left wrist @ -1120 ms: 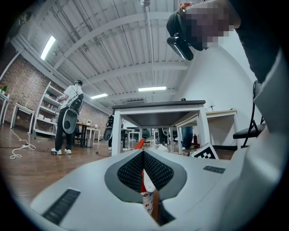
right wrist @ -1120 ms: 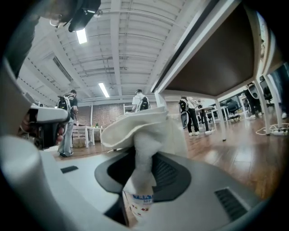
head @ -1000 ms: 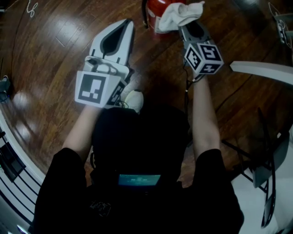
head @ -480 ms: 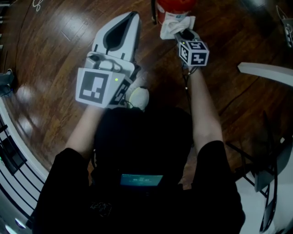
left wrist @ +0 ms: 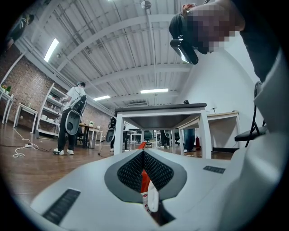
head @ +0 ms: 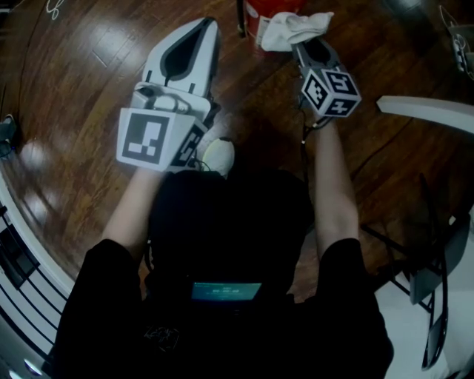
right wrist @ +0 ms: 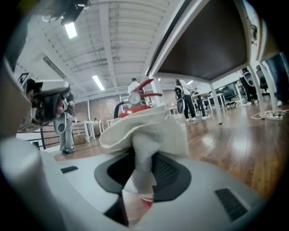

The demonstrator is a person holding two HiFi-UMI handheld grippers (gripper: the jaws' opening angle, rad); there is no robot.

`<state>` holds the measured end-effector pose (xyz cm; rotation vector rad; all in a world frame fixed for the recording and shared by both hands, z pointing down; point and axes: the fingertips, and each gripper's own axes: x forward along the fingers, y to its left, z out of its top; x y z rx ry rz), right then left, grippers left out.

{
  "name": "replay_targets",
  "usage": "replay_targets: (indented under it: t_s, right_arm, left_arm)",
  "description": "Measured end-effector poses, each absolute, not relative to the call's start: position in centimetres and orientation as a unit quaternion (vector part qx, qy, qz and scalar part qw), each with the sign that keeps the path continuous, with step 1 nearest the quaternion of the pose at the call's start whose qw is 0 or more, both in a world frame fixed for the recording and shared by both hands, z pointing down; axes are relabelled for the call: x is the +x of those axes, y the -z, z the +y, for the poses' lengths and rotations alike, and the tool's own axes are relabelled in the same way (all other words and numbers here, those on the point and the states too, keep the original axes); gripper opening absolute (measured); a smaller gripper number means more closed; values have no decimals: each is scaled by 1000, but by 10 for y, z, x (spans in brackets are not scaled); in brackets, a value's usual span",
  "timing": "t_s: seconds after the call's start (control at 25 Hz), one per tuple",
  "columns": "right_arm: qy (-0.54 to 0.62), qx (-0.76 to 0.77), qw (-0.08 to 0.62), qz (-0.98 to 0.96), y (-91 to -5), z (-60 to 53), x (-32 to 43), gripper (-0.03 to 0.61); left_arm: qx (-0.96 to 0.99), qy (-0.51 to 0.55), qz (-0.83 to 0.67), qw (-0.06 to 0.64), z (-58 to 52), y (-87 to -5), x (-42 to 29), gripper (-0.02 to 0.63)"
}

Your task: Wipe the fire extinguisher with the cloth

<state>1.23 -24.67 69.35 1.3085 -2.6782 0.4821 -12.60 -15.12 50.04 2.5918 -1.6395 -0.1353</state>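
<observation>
Fire extinguisher (head: 258, 16) upright on the wooden floor (head: 89, 66), long axis vertical. My right tongs (head: 301, 44), arm stretched forward, pinch the white cloth (head: 292, 28) just beside it — left tongs (head: 209, 27) closed, empty, pointing forward.

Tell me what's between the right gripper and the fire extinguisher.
The cloth, clamped in the jaws of the right gripper, bunches between it and the fire extinguisher; the head view and right gripper view both show it.

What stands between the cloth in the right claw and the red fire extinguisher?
Nothing visible does. The white cloth, clamped in the right claw, already reaches the red metal fire extinguisher. The head view shows no gap between them, and only brown wooden floor around them.
</observation>
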Motion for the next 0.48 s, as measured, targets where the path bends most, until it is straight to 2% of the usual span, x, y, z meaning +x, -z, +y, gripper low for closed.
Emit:
replay_targets:
  t_s: [0.2, 0.48]
  right_arm:
    - [-124, 432, -12, -893, -612, -250, 14, 127]
    - [-72, 410, -49, -908, -525, -244, -20, 127]
  left_arm:
    - [845, 32, -534, 32, -151, -505, -121, 1]
    - [847, 21, -530, 38, -148, -505, -111, 2]
